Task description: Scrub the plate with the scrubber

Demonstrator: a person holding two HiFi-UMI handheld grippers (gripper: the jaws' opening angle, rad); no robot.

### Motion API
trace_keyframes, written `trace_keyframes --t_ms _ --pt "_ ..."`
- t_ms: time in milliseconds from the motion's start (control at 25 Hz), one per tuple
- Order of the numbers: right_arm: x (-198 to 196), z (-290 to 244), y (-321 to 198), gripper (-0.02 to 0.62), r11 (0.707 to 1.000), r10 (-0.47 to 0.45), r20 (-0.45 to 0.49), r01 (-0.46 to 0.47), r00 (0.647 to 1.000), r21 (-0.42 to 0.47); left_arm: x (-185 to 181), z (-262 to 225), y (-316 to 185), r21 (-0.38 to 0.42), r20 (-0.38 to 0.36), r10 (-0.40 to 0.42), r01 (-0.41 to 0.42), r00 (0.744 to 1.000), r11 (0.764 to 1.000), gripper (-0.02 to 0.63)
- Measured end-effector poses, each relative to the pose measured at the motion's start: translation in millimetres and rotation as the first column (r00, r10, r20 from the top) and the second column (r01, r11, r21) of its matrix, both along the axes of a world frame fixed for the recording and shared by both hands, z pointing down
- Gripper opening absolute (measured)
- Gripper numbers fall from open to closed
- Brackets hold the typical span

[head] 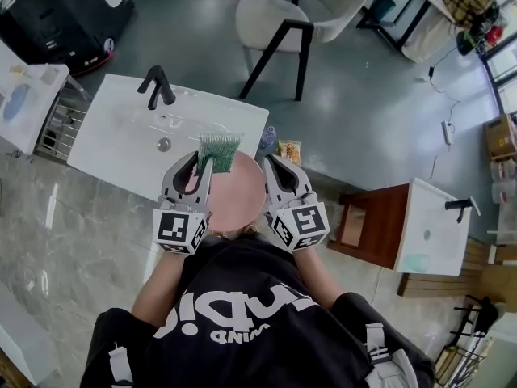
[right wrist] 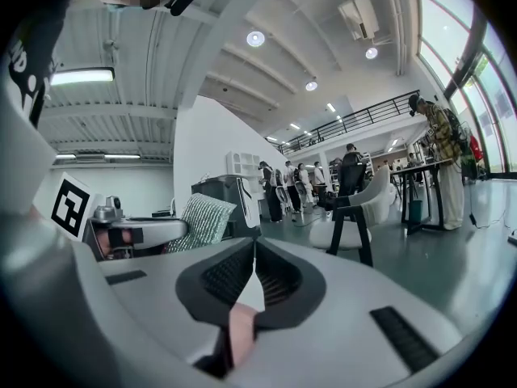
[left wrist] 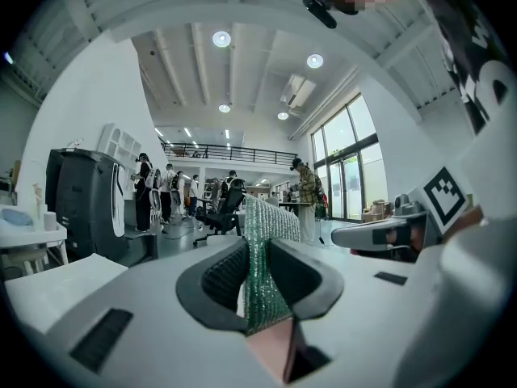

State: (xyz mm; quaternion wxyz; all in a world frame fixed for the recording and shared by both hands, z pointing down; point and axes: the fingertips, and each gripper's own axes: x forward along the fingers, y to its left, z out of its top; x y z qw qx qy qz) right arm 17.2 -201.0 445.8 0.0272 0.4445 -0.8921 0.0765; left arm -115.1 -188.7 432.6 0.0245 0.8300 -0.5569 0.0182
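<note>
In the head view a round pink plate (head: 236, 194) is held in front of the person, over the near edge of a white sink. My left gripper (head: 199, 165) is shut on a green mesh scrubber (head: 220, 149), which stands up above the plate's far rim. In the left gripper view the scrubber (left wrist: 264, 277) is pinched between the jaws with the pink plate (left wrist: 271, 351) just below it. My right gripper (head: 271, 166) is shut on the plate's right rim. The right gripper view shows the pink edge (right wrist: 241, 331) clamped between its jaws.
A white sink basin (head: 113, 140) with a black faucet (head: 156, 86) lies just beyond the plate. A white chair (head: 300, 10) stands farther out. A wooden cabinet (head: 367, 225) and a second basin (head: 432, 229) are to the right. People stand in the background.
</note>
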Motion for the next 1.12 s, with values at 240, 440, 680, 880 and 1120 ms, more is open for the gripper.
trace_keyframes --t_ms 240,440,680,880,1120 --pt "5 -3 -2 0.020 0.999 0.028 0.013 -0.028 1.000 0.019 -1 3 3 -0.017 -0.011 0.002 -0.002 1.000 1.000 0.103" --pt "7 -6 -1 0.018 0.999 0.039 0.021 -0.040 0.999 0.033 3 3 6 -0.022 -0.010 0.008 -0.008 1.000 1.000 0.103" --pt "8 -8 2 0.018 0.999 0.036 0.020 -0.036 0.999 0.037 2 3 10 -0.030 -0.017 0.007 -0.007 1.000 1.000 0.103" --pt "9 -10 4 0.018 0.998 0.038 0.017 -0.039 0.999 0.044 2 2 11 -0.032 -0.020 0.007 -0.008 1.000 0.999 0.103" --pt "10 -11 7 0.018 0.998 0.034 0.004 -0.034 0.999 0.050 3 1 13 -0.034 -0.024 0.007 -0.008 1.000 0.999 0.103"
